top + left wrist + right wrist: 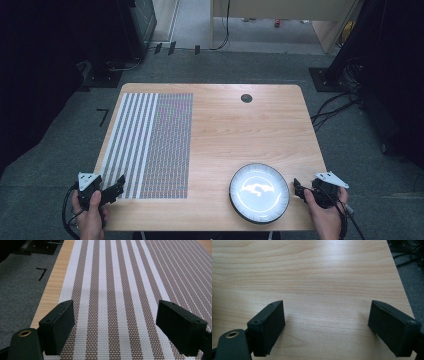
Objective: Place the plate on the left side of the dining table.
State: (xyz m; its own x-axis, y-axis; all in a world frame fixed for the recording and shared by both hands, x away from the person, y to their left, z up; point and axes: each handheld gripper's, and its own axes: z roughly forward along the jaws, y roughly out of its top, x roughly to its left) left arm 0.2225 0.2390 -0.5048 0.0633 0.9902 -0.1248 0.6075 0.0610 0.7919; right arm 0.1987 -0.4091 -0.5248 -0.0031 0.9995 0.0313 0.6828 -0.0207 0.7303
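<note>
Both grippers sit at the near edge of the light wooden table point(235, 125), each in a person's hand. On the left, the left gripper point(112, 187) has its black jaws spread wide with nothing between them, poised over the near end of the brown-and-white striped woven placemat point(152, 145); the left gripper view looks straight up the placemat's stripes. At the near right corner, the right gripper point(298, 189) likewise stands with jaws apart and empty, above bare wood just beside the round white plate with a black rim point(259, 192). Farther back, a small black round grommet point(246, 98) sits in the tabletop near the far edge. Beyond lies grey carpet point(210, 62) with black cables point(335, 107) and dark curtains on both sides. No readable writing anywhere.
</note>
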